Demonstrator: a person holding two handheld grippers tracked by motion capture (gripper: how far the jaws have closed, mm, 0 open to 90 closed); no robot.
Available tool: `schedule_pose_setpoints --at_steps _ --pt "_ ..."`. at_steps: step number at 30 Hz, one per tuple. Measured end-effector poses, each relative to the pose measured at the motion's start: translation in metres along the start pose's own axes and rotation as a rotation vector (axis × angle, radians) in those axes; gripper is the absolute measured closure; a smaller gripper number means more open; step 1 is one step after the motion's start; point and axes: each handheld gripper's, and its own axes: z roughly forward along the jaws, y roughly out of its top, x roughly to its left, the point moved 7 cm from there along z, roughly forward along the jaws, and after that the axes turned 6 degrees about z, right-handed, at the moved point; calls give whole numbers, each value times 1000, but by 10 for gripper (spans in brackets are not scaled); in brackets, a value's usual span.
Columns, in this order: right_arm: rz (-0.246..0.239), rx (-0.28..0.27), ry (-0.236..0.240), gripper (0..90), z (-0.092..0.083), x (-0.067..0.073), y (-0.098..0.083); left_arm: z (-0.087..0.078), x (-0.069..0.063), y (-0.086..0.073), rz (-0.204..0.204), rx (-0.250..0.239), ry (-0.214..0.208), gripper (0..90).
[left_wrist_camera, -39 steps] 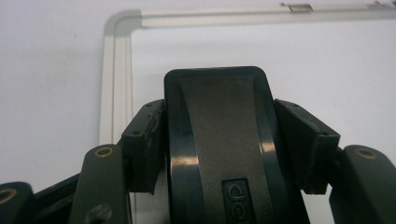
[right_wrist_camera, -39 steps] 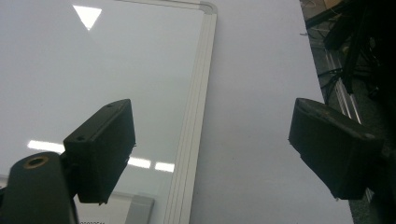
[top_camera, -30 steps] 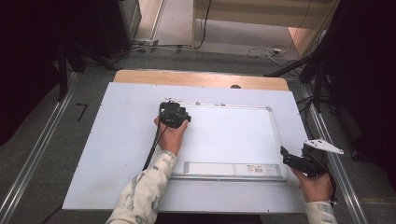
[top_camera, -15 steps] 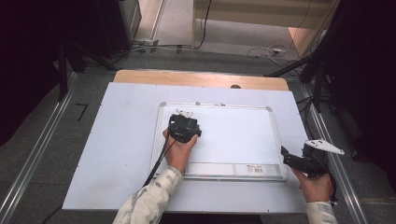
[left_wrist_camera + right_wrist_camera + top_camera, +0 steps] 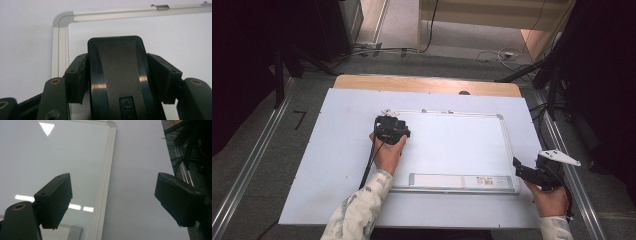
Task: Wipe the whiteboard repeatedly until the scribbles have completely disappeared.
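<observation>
**Eraser gripped at whiteboard's far left corner**

Clenched on a black eraser: left tool, 2 pads pressing its long sides, felt face presumably down on the whiteboard. Just beyond that tool, the board's rounded corner and aluminium frame. Probably light and rigid in the shell, soft underneath; smooth plastic sides likely slippery, so best held mid-length across the flanks, as now. Released and holding nothing: right tool, parked off the board's near right corner above the pale worktop. Hidden: eraser's underside and near end, cut off by the frame. Too small to read: label on the tray. Hard to judge: any ink left on the glossy surface.
</observation>
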Motion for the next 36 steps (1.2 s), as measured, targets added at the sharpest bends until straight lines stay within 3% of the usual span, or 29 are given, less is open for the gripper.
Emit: schedule_pose_setpoints --at_steps 6,14,18,22,25,29,31,33,36 --pt "0 0 5 132 1 0 1 18 -9 19 2 9 10 382" --pt "-1 0 8 132 3 0 2 23 -46 23 59 2 -39 383" --pt "-3 -1 10 132 2 1 1 27 -41 28 51 7 -24 384" --pt "5 -5 11 132 0 -1 1 33 -29 34 16 7 -2 383" --pt "11 -4 8 132 0 -3 1 35 -33 36 18 6 0 382" --pt "4 -5 8 132 1 0 2 33 -57 33 62 1 -46 383" --pt "-3 -6 9 132 1 0 2 31 -68 32 83 -1 -50 385" --pt "-1 -5 8 132 1 0 2 31 -67 32 80 0 -57 387" --pt "3 -3 8 132 1 -1 1 31 -54 32 73 1 -33 386"
